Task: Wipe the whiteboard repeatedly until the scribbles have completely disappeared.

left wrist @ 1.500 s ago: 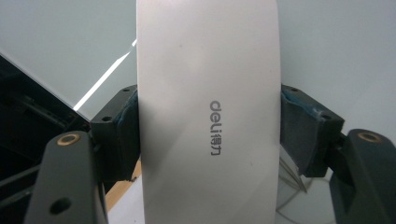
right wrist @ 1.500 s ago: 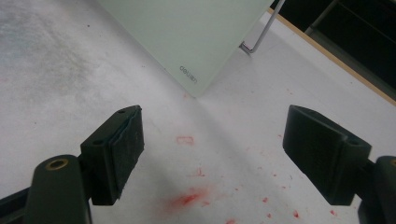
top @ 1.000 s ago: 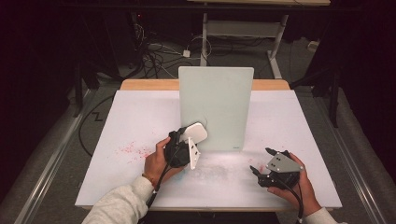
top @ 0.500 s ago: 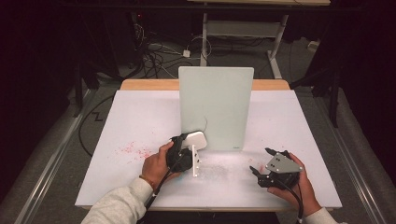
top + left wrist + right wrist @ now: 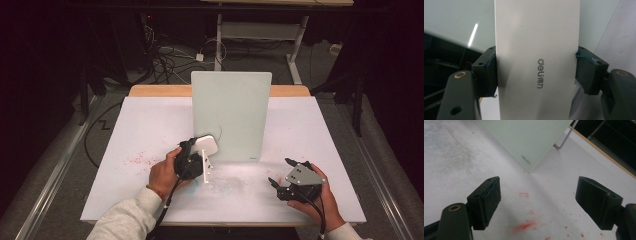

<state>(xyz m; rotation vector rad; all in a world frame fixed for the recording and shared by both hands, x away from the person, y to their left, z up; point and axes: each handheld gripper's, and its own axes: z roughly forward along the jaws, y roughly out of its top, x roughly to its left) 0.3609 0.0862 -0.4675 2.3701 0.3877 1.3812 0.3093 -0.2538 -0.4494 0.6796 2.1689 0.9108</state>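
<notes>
Here, white eraser (image 5: 536,62) clamped in left claw (image 5: 196,159), before upright board (image 5: 231,115).

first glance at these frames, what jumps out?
The pale green board standing upright mid-table, propped on a wire stand. Next, the left tool in front of it, shut on a white eraser branded deli, near the board's lower left edge. The right tool sits open near the table's front right, over red smudges.
</notes>
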